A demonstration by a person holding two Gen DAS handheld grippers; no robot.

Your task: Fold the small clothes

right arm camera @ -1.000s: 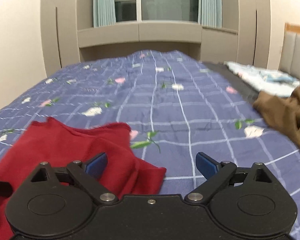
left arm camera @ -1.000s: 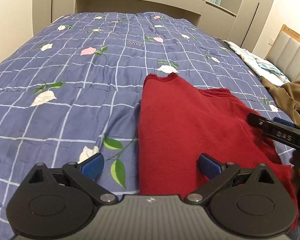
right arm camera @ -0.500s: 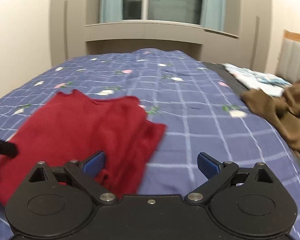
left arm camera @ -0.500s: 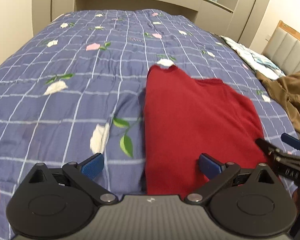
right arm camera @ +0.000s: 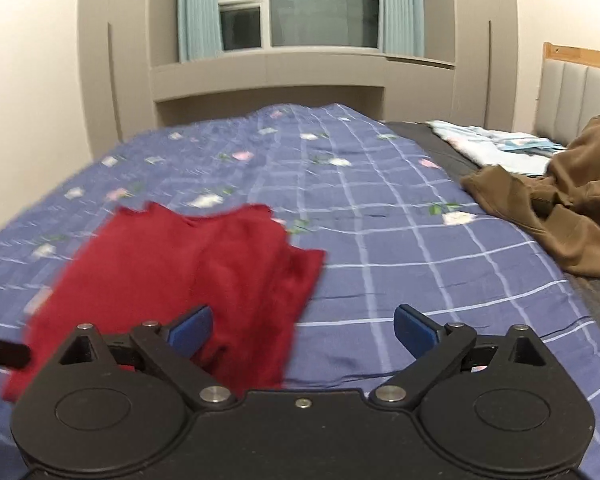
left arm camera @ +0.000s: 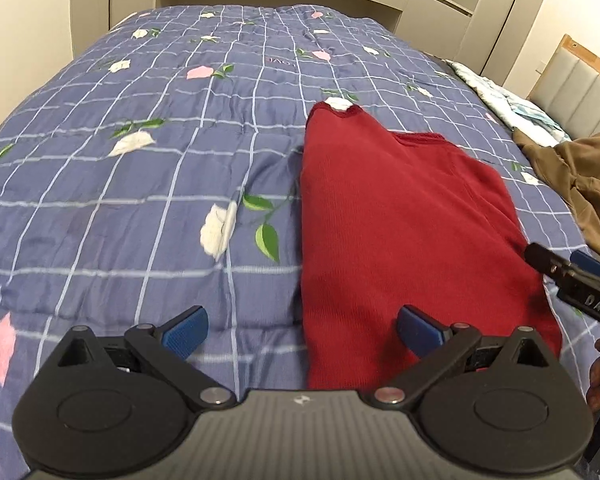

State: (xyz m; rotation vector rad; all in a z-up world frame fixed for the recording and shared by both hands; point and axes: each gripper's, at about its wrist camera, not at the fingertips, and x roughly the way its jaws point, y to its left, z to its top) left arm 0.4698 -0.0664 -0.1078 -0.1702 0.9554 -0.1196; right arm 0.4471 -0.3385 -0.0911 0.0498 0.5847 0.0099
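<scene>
Fingers (left arm camera: 188, 330) wide on both your grippers, nothing held; red garment (left arm camera: 400, 224) lies part-folded beneath: grasp its near hem, fold again.

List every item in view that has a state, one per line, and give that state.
left gripper: open, holding nothing.
right gripper: open, holding nothing.
red garment: folded over, lying flat on the quilt.
brown garment: unfolded, crumpled in a heap.
quilt: spread out over the bed.
curtains: drawn open at the window's sides.
</scene>
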